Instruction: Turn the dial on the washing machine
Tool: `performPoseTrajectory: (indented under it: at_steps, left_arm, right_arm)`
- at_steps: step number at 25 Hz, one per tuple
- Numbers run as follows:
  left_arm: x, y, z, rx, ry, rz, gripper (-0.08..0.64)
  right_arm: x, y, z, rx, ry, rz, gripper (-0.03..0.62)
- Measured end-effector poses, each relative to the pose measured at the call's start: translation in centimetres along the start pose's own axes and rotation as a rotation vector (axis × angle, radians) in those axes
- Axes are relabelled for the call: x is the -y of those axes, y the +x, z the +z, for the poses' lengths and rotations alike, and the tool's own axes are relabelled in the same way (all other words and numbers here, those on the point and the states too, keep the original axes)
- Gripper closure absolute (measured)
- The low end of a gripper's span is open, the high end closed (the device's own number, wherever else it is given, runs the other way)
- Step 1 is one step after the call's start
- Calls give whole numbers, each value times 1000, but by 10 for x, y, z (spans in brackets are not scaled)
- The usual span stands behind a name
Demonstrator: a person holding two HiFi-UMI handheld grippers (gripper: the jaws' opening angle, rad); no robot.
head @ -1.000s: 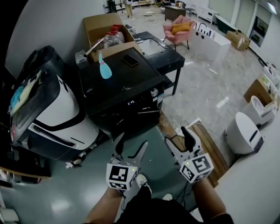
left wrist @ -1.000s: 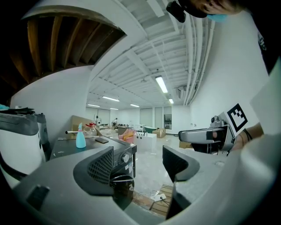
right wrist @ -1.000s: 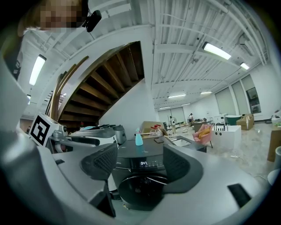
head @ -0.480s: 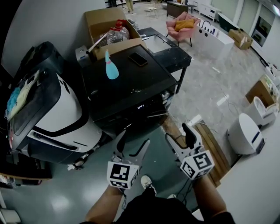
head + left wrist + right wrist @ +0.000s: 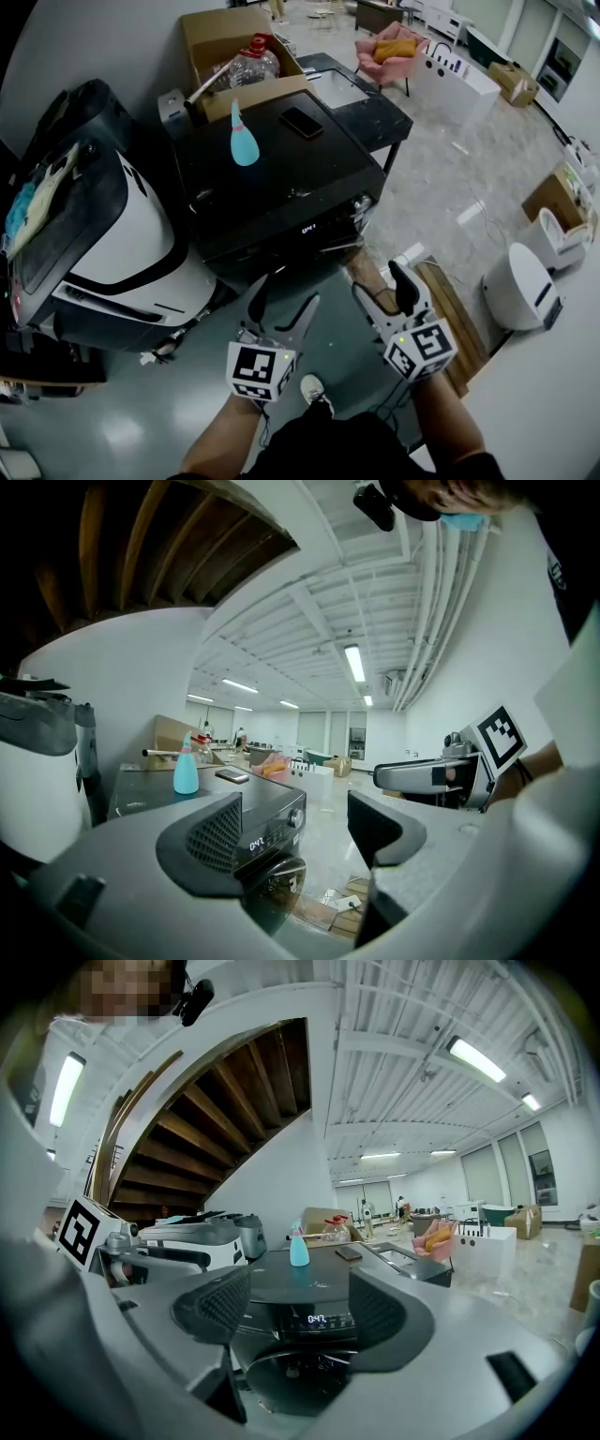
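A glossy grey-green floor (image 5: 112,427) gives way to pale marbled tiles (image 5: 441,178) below a plain white wall (image 5: 103,47). A pink armchair (image 5: 386,54) stands beside a long white cabinet (image 5: 459,84). Strip lights (image 5: 354,663) line the white ceiling, and dark wooden beams (image 5: 225,1110) slant overhead.

Head view looks steeply down on the washer (image 5: 281,178); both gripper views (low, roughly level) share its front, fairly near.

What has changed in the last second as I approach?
The view has closed in slightly on the washing machine, bringing its dial nearer the right gripper. Nothing taken hold of or let go. The left gripper and right stay open, empty; spray bottle unmoved.
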State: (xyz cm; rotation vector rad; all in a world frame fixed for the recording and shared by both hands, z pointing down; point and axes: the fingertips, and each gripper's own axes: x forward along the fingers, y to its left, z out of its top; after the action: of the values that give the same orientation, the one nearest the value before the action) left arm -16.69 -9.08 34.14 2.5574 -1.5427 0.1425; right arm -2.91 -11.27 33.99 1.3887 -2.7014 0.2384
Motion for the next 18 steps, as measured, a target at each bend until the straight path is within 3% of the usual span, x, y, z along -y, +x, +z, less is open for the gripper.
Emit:
performPoseTrajectory:
  at_steps: [10,18]
  left_arm:
    - [-3,0,5,14,-6,-1,227]
    - [1,11,3,-35,-26,43,227]
  right_arm:
    - [-3,6,6,2,-3,5,273]
    - [17,19,2,-2,-1,44,273]
